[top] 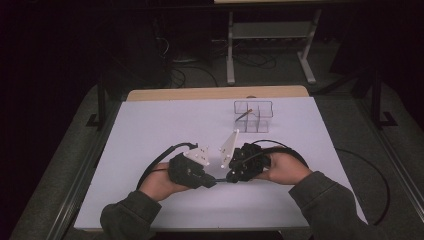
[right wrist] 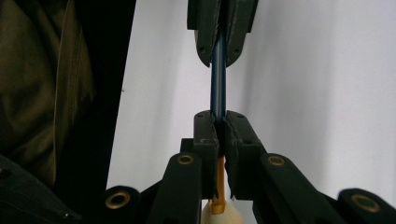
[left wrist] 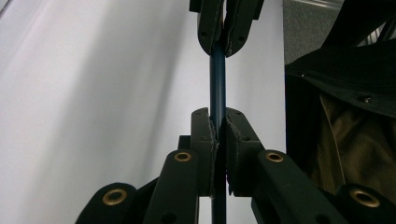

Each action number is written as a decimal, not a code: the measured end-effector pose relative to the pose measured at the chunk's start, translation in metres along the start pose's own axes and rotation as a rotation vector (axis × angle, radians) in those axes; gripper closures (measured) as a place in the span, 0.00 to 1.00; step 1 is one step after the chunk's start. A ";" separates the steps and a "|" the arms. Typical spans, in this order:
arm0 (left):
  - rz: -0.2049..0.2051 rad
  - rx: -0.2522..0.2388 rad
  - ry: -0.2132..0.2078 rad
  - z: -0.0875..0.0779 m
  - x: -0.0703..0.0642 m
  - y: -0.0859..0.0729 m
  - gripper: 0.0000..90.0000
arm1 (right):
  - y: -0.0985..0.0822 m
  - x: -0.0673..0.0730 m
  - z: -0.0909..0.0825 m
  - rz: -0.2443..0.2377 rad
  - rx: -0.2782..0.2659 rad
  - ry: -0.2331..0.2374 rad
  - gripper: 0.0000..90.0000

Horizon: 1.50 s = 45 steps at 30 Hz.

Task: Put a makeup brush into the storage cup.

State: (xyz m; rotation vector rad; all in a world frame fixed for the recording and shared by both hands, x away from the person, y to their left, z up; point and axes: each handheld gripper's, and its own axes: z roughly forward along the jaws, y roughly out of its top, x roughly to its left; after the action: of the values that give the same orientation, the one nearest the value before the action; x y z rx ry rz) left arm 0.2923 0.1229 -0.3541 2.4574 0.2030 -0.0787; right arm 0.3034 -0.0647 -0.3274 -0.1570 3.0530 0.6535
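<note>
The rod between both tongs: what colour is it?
Dark blue; the rod shows best in the left gripper view.

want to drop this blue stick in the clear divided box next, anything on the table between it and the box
Nothing visible does. The blue stick is clamped at both ends, by the left hand-held gripper and the right hand-held gripper. The white table is bare from there to the clear divided box, which already holds a thin stick.

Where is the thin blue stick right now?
The blue stick is stretched between the left gripper and the right gripper, both clamped on it, near the table's front edge.
</note>
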 end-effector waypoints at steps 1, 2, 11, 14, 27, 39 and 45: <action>0.002 0.001 0.001 0.000 0.000 0.000 0.92 | 0.000 0.000 0.000 0.000 0.002 0.000 0.92; 0.000 0.002 0.001 0.000 0.000 0.000 0.92 | 0.000 0.000 0.000 -0.005 0.000 -0.001 0.92; -0.002 0.008 0.000 0.002 0.000 -0.001 0.93 | 0.001 0.001 0.003 -0.014 0.011 -0.010 0.92; 0.000 0.008 0.001 0.001 0.000 -0.001 0.93 | 0.001 0.002 0.002 -0.015 0.012 -0.012 0.92; -0.014 -0.008 0.013 -0.004 0.002 -0.008 0.93 | -0.011 -0.005 -0.003 0.056 -0.068 -0.013 0.81; -0.029 -0.040 0.045 -0.010 0.004 -0.018 0.93 | -0.032 -0.008 -0.008 0.186 -0.148 -0.027 0.64; -0.038 -0.048 0.053 -0.011 0.005 -0.022 0.93 | -0.043 -0.009 -0.011 0.235 -0.187 -0.030 0.58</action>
State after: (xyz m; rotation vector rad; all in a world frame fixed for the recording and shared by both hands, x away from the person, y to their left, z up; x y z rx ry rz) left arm 0.2938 0.1477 -0.3594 2.4098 0.2720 -0.0250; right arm 0.3169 -0.1069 -0.3345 0.2120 3.0030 0.9438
